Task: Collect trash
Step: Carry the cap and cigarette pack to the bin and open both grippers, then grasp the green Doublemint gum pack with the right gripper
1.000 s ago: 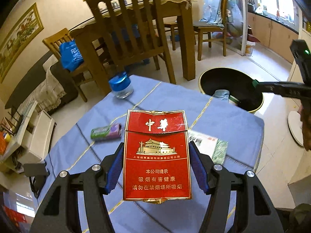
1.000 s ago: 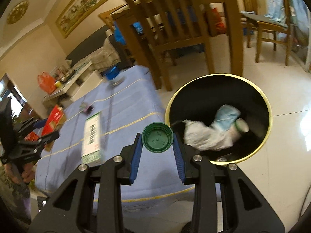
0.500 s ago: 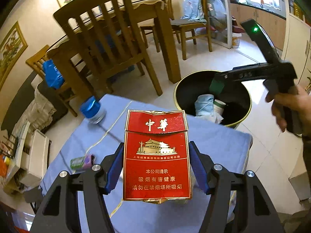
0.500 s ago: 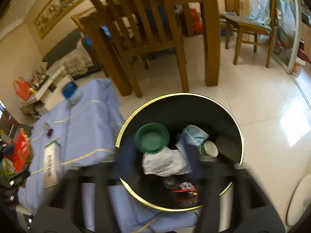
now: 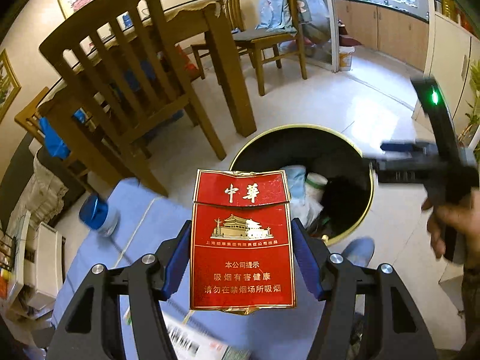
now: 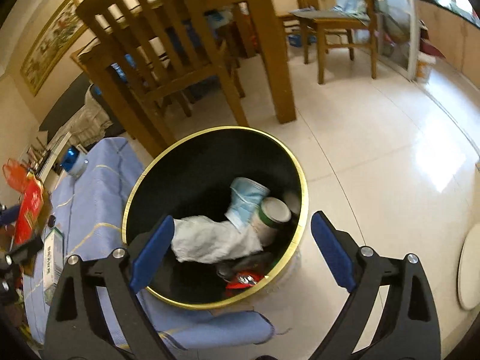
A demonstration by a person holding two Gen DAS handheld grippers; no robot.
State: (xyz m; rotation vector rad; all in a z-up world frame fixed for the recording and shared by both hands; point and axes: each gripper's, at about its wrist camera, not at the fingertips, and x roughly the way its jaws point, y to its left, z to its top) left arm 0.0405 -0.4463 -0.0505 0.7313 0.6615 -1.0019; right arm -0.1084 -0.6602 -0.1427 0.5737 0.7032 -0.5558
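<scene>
My left gripper (image 5: 241,228) is shut on a red cigarette pack (image 5: 241,240), held upright over the blue-clothed table edge just short of the black bin (image 5: 300,127). The right gripper (image 6: 243,219) hangs over the bin (image 6: 216,129) with its jaws opening wide and nothing between them. In the bin lie a white crumpled tissue (image 6: 210,240), a blue mask (image 6: 246,201), a green-and-white cup (image 6: 270,216) and a red wrapper (image 6: 243,280). The left wrist view shows the right gripper (image 5: 399,156) blurred, with a hand (image 5: 450,219) on it.
On the blue tablecloth (image 6: 96,192) stand a blue-lidded jar (image 6: 73,159) and a green-and-white box (image 6: 52,258). A wooden chair (image 5: 120,90) and dining table (image 5: 210,30) rise behind the bin. Pale tiled floor (image 6: 375,150) lies to the right.
The right gripper opened and its green lid fell into the bin, then it sank closer over the bin. My left gripper carried the cigarette pack across the table toward the bin.
</scene>
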